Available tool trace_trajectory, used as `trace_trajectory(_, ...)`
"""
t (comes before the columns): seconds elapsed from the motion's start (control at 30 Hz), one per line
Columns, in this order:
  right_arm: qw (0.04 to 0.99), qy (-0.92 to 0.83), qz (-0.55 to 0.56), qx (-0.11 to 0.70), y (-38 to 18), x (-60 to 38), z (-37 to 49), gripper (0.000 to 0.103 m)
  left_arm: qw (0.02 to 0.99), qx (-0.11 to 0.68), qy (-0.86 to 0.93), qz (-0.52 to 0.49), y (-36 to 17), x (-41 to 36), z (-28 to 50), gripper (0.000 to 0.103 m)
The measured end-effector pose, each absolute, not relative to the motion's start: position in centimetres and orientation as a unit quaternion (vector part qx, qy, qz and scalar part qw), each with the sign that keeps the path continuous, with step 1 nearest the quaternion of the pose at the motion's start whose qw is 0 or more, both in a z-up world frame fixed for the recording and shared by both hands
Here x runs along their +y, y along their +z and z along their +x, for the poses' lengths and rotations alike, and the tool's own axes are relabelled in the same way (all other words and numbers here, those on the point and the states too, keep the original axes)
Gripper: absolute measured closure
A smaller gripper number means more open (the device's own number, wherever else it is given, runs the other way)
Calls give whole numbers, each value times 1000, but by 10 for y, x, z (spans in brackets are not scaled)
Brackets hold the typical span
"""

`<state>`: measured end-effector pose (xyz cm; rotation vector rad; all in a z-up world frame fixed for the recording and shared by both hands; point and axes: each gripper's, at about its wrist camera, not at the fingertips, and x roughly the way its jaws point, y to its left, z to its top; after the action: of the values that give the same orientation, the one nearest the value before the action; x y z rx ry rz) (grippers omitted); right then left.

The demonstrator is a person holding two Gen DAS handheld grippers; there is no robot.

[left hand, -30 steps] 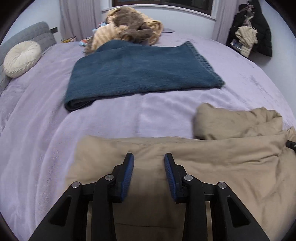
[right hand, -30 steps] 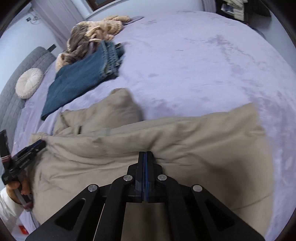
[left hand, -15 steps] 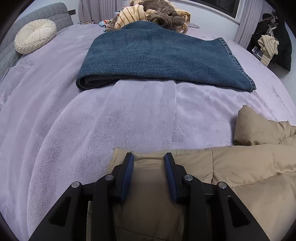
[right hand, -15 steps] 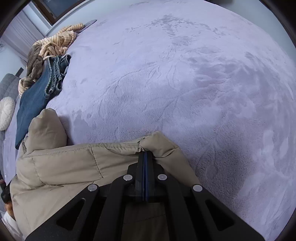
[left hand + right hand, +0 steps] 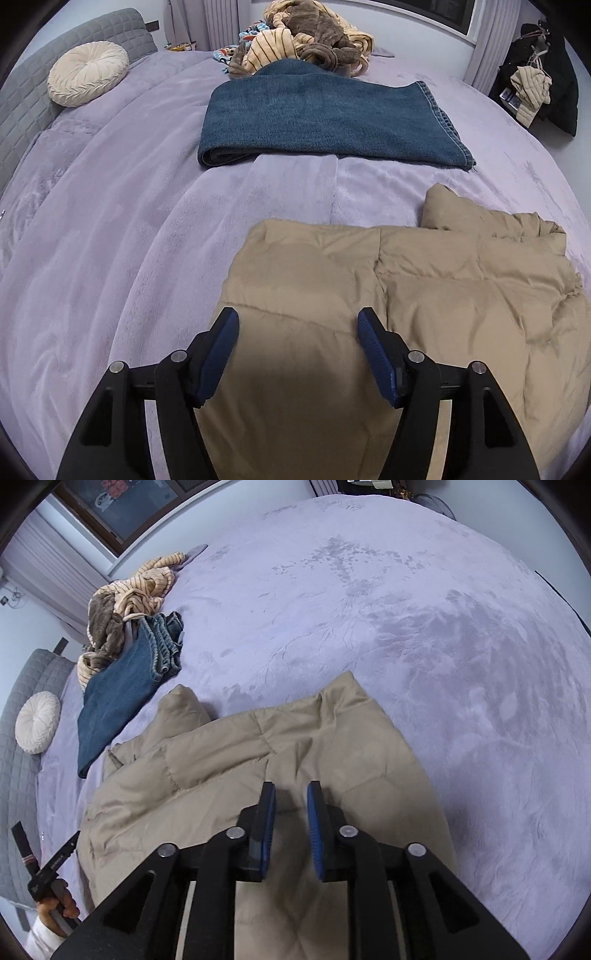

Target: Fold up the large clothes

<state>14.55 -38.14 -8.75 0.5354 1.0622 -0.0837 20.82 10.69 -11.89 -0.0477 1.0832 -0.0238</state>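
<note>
A tan quilted puffer jacket point(image 5: 424, 295) lies folded over on the lilac bed; it also shows in the right wrist view point(image 5: 258, 760). My left gripper point(image 5: 297, 321) is open and empty, hovering just above the jacket's left part. My right gripper point(image 5: 291, 794) is open with a narrow gap, empty, above the jacket's right part. A rounded part of the jacket point(image 5: 450, 206) sticks out at its far edge. The left gripper also shows at the lower left of the right wrist view point(image 5: 44, 864).
Folded blue jeans point(image 5: 325, 118) lie beyond the jacket. A heap of striped and brown clothes point(image 5: 306, 44) sits behind them. A round cream cushion point(image 5: 88, 74) rests by the grey headboard point(image 5: 22, 103). Dark coats point(image 5: 535, 74) hang at the far right.
Both grippers carried the jacket's edge forward across the bed and laid it down. The right gripper was shut on the fabric and has let go. The left jaws have opened wider and pulled back.
</note>
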Motion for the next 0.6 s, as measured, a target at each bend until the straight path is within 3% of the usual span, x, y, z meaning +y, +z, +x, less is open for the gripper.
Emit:
trace_trajectory(0.23,821,-26,266,504,-77,-365,107,63,844,535,-22,-34,-110,100,170,34)
trace_trajectory(0.27,820,-26,269,504,-76,-364,100,60,842,537,-24,-35,-108,99,164,27)
trace_trajectory(0.3,819,-26,272,504,-75,-362,92,57,842,537,-24,-35,-106,99,159,5)
trace_trajectory(0.33,818,-26,275,504,-74,-361,86,57,846,531,-21,-35,-103,98,152,0)
trace_trajectory(0.6,811,-24,296,504,-72,-360,40,46,839,543,-19,-32,-99,95,112,0)
